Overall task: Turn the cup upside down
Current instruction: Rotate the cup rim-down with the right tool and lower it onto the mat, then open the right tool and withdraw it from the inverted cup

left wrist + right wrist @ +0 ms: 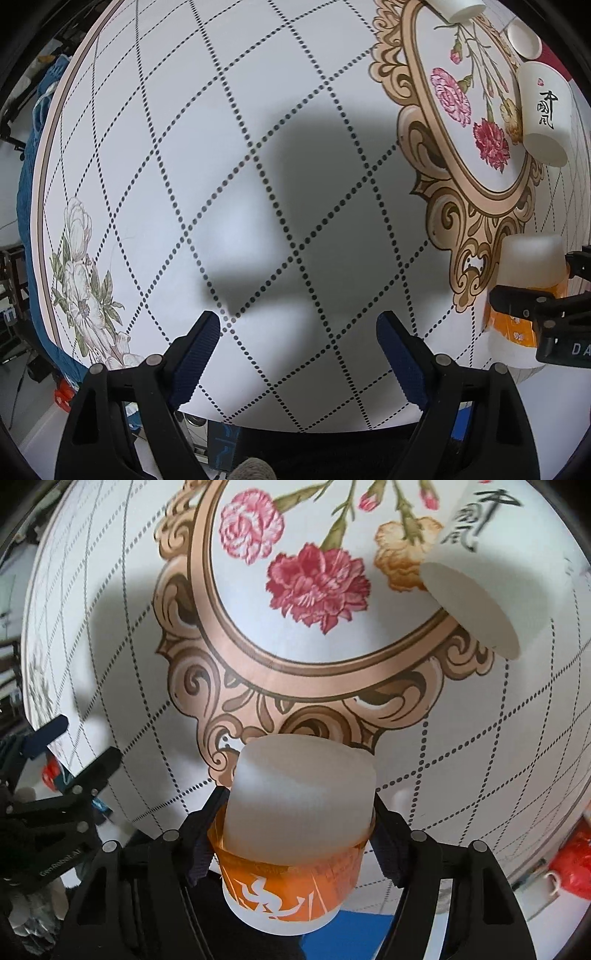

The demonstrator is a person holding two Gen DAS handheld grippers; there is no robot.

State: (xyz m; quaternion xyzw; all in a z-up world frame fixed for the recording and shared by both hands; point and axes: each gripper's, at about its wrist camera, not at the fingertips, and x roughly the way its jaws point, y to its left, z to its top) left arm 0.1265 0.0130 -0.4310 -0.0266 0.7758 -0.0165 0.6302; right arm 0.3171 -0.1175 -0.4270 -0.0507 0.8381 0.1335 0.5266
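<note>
My right gripper [299,812] is shut on a frosted white cup with an orange band [295,830], held above the table with its closed base pointing away from me and its rim toward the camera. The same cup [524,280] shows at the right edge of the left wrist view, clamped by the right gripper's black fingers [517,299]. My left gripper [299,328] is open and empty, hovering over the patterned tablecloth [258,147]. The left gripper also shows at the left edge of the right wrist view [66,749].
A white cup with black calligraphy [543,110] stands in the flower medallion; it also shows in the right wrist view [476,572]. Two more white cups [461,9] [522,38] sit farther back. The table's near edge [295,428] is close below my left fingers.
</note>
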